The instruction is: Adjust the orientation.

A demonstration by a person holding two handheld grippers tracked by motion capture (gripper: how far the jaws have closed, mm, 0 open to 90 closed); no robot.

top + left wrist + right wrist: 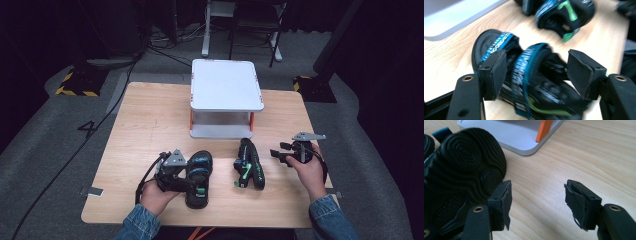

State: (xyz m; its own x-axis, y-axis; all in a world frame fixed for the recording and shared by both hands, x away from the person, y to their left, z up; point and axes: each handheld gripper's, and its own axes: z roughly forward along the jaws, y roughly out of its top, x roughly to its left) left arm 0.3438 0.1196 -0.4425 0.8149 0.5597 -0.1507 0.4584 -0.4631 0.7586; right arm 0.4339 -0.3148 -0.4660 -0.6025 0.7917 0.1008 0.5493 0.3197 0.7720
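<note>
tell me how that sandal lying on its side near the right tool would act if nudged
The sandal on its side balances on a narrow edge, so a nudge would probably tip it flat. Its straps look like soft webbing and would likely flop. The ridged rubber sole should grip the wooden table rather than slide.

Counted two black sandals with blue straps and green trim: one (199,179) upright at left, other (249,163) tipped on side at centre. One white two-tier stand (226,85) with orange posts. One wooden table (145,120). Two handheld grippers: left (186,180), right (278,155).
</note>
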